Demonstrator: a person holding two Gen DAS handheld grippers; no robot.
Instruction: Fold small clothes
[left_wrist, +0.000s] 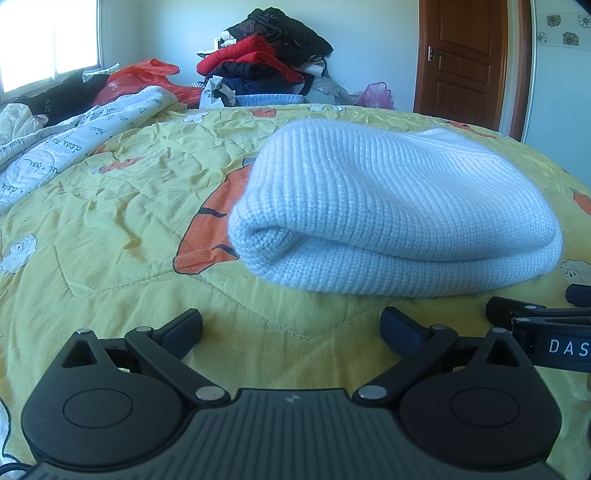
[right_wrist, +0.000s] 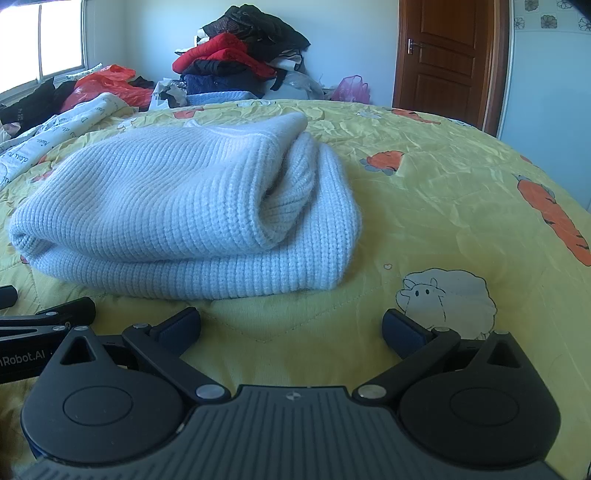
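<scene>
We've got the pale blue knit sweater (left_wrist: 399, 206) folded on the yellow quilt (left_wrist: 122, 206), centre frame. Left gripper (left_wrist: 291, 326) and right gripper (right_wrist: 291, 326) sit just short of it, both wide open and empty, probably done folding.

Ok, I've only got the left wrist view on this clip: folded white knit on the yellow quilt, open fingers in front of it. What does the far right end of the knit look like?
Observer: In the right wrist view the white knit ends in rolled layers, with an open tuck facing that camera.
Reviewer: Is the right gripper holding any of it?
Observer: No. The right gripper is open, its fingers short of the knit's near edge, over bare yellow quilt.
Reviewer: Anything on the quilt beside that gripper?
Observer: A printed white sheep lies behind its right finger, and the left gripper, also open, shows at the frame's left edge.
</scene>
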